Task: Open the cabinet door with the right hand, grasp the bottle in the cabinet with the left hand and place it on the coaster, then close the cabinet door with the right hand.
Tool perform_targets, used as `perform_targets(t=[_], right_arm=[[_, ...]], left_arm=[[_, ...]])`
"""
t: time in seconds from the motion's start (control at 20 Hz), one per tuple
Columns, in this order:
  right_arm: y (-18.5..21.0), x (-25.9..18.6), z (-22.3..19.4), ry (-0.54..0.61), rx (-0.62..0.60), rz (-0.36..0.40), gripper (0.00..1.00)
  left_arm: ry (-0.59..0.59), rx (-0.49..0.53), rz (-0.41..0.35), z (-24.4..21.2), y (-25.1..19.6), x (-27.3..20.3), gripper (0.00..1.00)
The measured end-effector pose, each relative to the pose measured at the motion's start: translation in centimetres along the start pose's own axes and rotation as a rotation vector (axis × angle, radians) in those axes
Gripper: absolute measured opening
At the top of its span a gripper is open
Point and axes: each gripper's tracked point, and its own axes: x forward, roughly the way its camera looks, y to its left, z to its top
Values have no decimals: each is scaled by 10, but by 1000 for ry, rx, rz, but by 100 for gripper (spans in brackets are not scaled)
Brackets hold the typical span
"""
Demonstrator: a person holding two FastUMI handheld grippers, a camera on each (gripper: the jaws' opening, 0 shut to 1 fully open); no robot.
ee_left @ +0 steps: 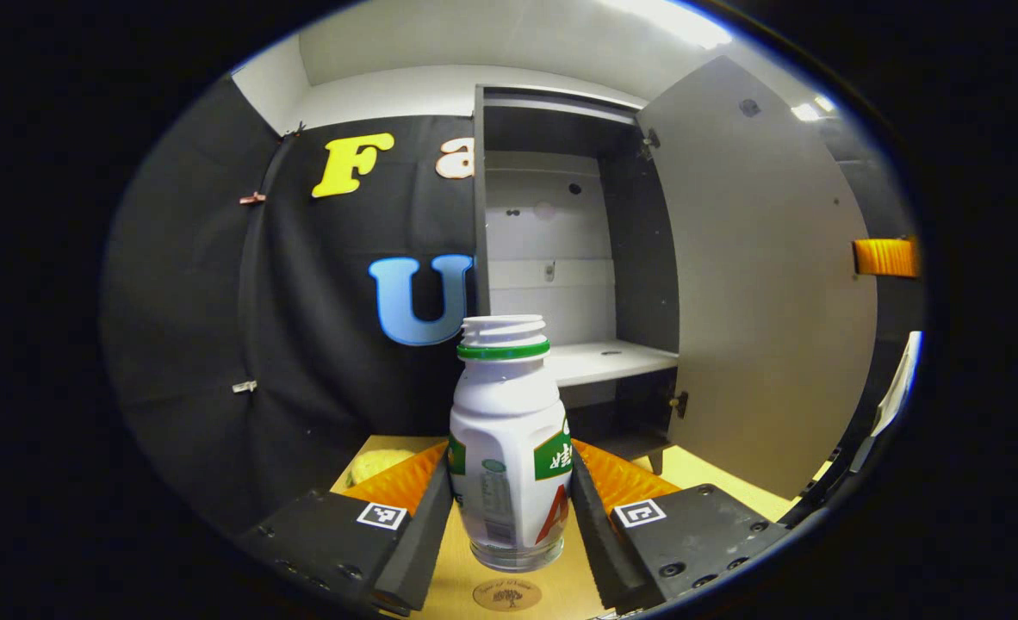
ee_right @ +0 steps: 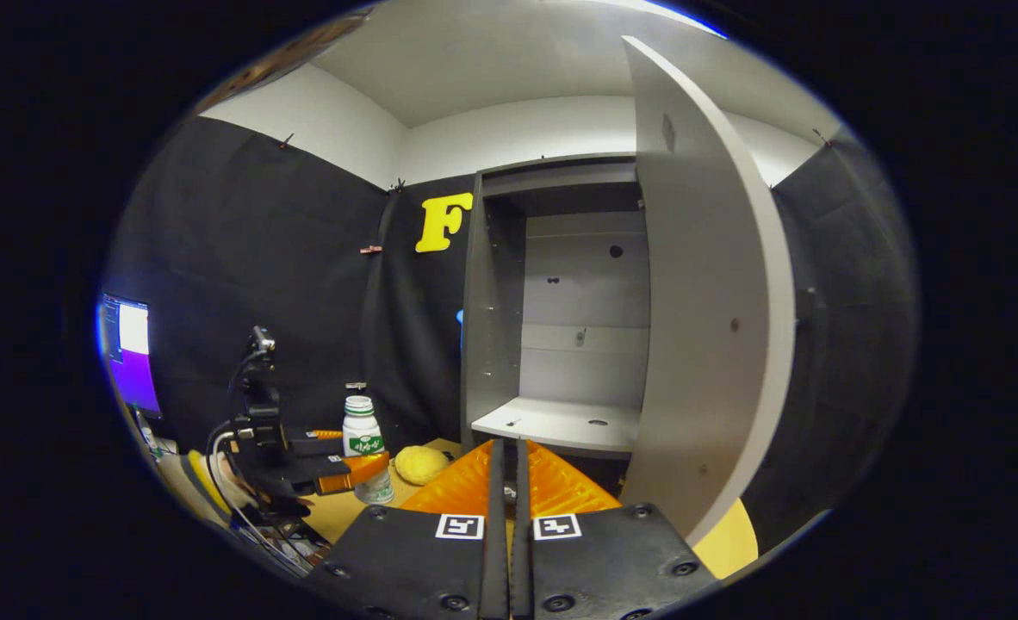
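Left gripper view has my left gripper (ee_left: 511, 508) at six o'clock, its two fingers clamped on the white plastic bottle with a green neck ring and a green and red label (ee_left: 509, 448). The bottle stands upright between them, each finger pressing one flank, and its clear base hangs just above the pale wooden tabletop (ee_left: 707, 474). Directly under it, at the very bottom edge, lies the small round wooden coaster (ee_left: 506, 594), apart from the bottle's base as far as I can tell. At twelve to one o'clock stands the tall grey cabinet (ee_left: 561, 258) with its white shelf (ee_left: 604, 360) bare, and at three o'clock its flat grey door (ee_left: 767, 284) is swung wide open. A yellow, lumpy, soft-looking object (ee_left: 377, 465) peeks out at eight o'clock behind my left finger; it is too hidden to name.

Right gripper view shows my right gripper (ee_right: 507, 517) at six o'clock, fingers clenched together with nothing between them. The cabinet (ee_right: 561, 301) fills twelve o'clock and the open door (ee_right: 707, 327) stands edge-on at two o'clock, near my fingertips but not touching them. At eight o'clock my left gripper (ee_right: 345, 472) holds the bottle (ee_right: 363, 443) low over the table, with the yellow object (ee_right: 420, 465) just beside it. A lit monitor (ee_right: 130, 349) sits at nine o'clock
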Motion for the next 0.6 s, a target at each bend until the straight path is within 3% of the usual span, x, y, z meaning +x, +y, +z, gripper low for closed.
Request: perform_targets(t=[0.1,0.15,0.3,0.6], right_arm=[[21,27,-27,56,45,63,18],[35,45,-52,96,66,92,34],[49,74,-120,199,49,88,98],[55,100,-194,225,-10,52,98]], left_arm=[[-2,-18,25,-5,7,4,73],[-17,-31,35,-4,10,7,73],[-60,-65,45,-18,9,9,73],[-39,21,21,-50,13,25,74]])
